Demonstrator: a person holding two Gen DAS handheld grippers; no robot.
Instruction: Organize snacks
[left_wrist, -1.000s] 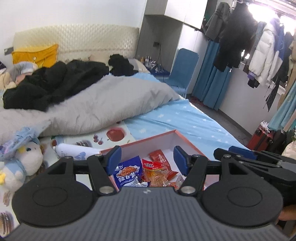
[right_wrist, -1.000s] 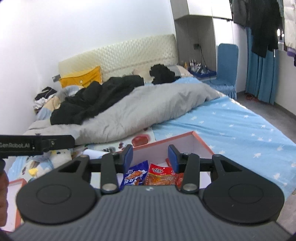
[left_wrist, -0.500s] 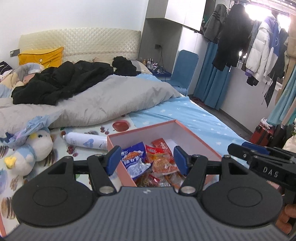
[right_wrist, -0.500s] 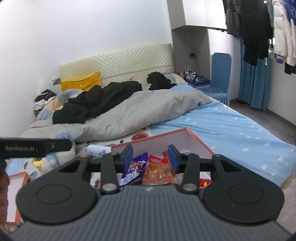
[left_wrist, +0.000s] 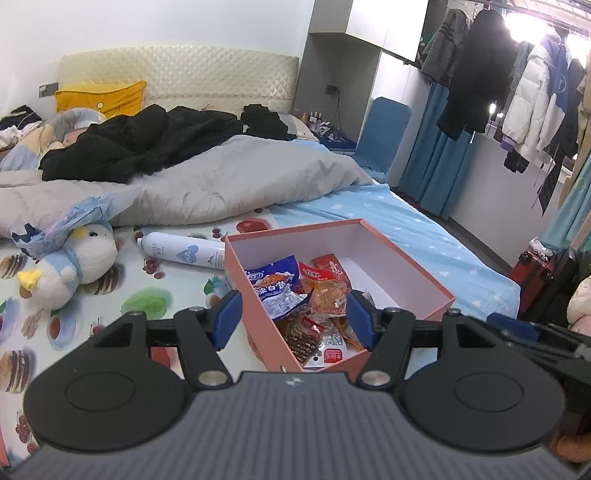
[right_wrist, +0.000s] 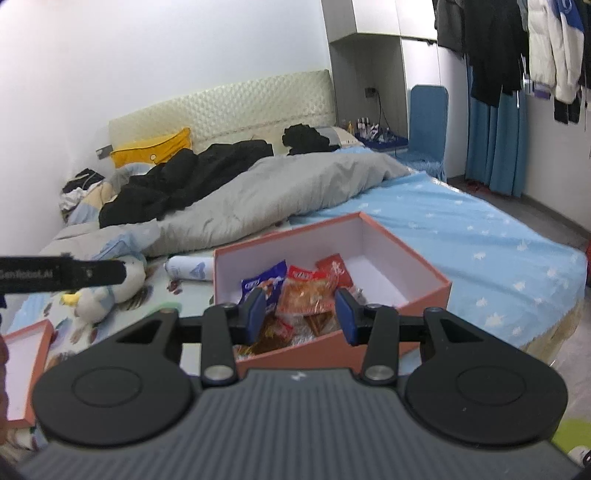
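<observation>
Rising over the last second, both wrist views now look down into the pink cardboard box (left_wrist: 436, 295) on the bed, where earlier only its far wall and the tops of a few packets showed above the gripper bodies. The left gripper (left_wrist: 293, 314) hangs above the box's near end with its blue-padded fingers apart and nothing between them; the right gripper (right_wrist: 301, 310) hovers over the same end, jaws also apart and empty. The snacks sit loosely heaped at the near end of the box: a blue snack packet (left_wrist: 275, 282) leaning on the left wall, an orange-red packet (left_wrist: 325, 291) beside it, a red sachet (left_wrist: 328, 266) behind, and darker red packets (left_wrist: 306, 334) below. The far half of the box is bare. A white spray can (left_wrist: 184, 253) lies on the fruit-print sheet just beside the box's far left corner, a plush duck (left_wrist: 70, 266) further left, and the box lid (right_wrist: 26, 354) near the left edge of the right view. The clearer view means either gripper could reach a packet, yet the heap fits snacks just dropped in as well as snacks waiting to be sorted
</observation>
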